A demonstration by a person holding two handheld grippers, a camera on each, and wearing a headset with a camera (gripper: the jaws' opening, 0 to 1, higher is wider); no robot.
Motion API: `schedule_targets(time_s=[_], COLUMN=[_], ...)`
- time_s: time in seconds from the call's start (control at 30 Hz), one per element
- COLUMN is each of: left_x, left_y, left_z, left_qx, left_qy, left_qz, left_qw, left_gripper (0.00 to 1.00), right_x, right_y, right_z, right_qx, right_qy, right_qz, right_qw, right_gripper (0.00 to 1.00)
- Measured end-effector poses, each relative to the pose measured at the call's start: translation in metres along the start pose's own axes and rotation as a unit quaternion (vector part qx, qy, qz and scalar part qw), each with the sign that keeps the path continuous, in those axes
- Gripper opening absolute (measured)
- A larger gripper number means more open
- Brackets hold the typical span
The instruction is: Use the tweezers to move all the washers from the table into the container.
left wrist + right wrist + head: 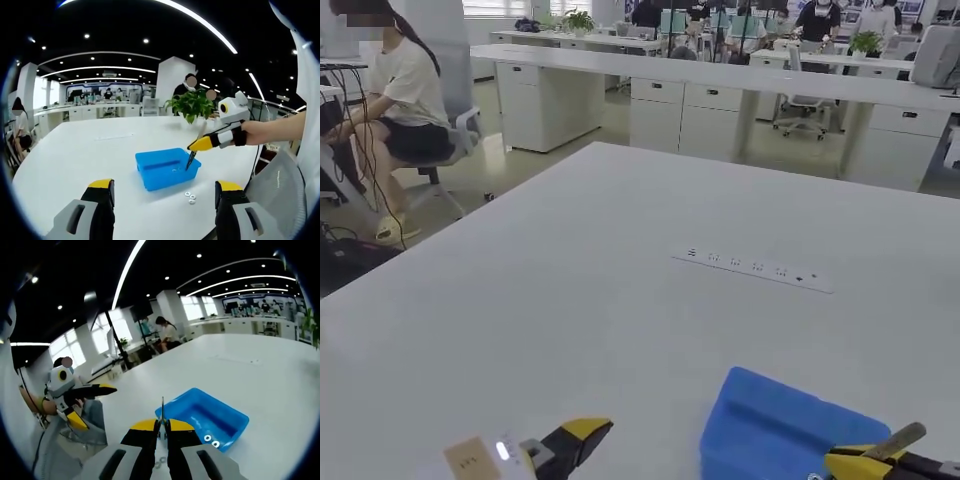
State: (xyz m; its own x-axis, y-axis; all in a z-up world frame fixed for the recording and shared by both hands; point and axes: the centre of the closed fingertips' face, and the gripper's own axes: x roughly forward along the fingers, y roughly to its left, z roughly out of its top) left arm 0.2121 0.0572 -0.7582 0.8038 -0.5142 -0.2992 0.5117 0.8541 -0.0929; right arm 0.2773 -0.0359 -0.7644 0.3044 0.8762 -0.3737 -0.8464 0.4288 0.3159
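Observation:
A blue container [775,425] [165,170] [207,415] sits on the white table with two washers [210,440] inside it. Two more washers [190,196] lie on the table just in front of it. My right gripper [162,426] [865,462] [206,143] is shut on thin metal tweezers [162,410] [192,157]. The tweezer tips hang at the container's near right corner. My left gripper [164,192] [582,432] [86,392] stands open and empty, back from the container.
A strip of sockets [755,268] is set into the table [570,300] beyond the container. A potted plant [192,106] stands on the table's far side. A person [400,110] sits on a chair at the left, and desks [720,100] run across the room behind.

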Motion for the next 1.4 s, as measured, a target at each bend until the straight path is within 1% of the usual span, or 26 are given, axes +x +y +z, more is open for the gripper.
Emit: schedule_targets(time_s=[0.23,0.43,0.6,0.73,1.07,1.17,1.23,1.3,1.4], left_x=[0.000,0.000,0.000,0.000,0.000,0.000,0.000,0.000,0.000], left_y=[0.000,0.000,0.000,0.000,0.000,0.000,0.000,0.000,0.000], left_z=[-0.001,-0.003,-0.003,-0.004,-0.005,-0.006,-0.006,-0.006,-0.006], left_qx=[0.000,0.002,0.003,0.004,0.007,0.007,0.008,0.008,0.008], left_qy=[0.003,0.007,0.009,0.012,0.016,0.017,0.017,0.017,0.017], left_qz=[0.000,-0.001,-0.001,-0.001,-0.002,-0.002,-0.001,-0.001,-0.001], left_qw=[1.0000,1.0000,1.0000,0.9999,0.9998,0.9998,0.9998,0.9998,0.9998], left_gripper=[0.83,0.83,0.83,0.82,0.81,0.80,0.80,0.80,0.80], right_x=[0.007,0.013,0.016,0.019,0.021,0.022,0.023,0.024,0.026], right_y=[0.013,0.021,0.022,0.020,0.022,0.024,0.025,0.029,0.036], right_z=[-0.016,-0.036,-0.052,-0.060,-0.071,-0.075,-0.074,-0.074,-0.076], right_qx=[0.009,0.011,0.011,0.013,0.007,-0.008,-0.013,-0.029,-0.081], right_qy=[0.017,0.045,0.066,0.077,0.096,0.108,0.108,0.111,0.119], right_qz=[0.021,0.033,0.039,0.038,0.044,0.045,0.049,0.050,0.062], right_qw=[0.9996,0.9984,0.9970,0.9962,0.9944,0.9931,0.9929,0.9922,0.9876], right_gripper=[0.04,0.04,0.04,0.04,0.04,0.04,0.04,0.04,0.04])
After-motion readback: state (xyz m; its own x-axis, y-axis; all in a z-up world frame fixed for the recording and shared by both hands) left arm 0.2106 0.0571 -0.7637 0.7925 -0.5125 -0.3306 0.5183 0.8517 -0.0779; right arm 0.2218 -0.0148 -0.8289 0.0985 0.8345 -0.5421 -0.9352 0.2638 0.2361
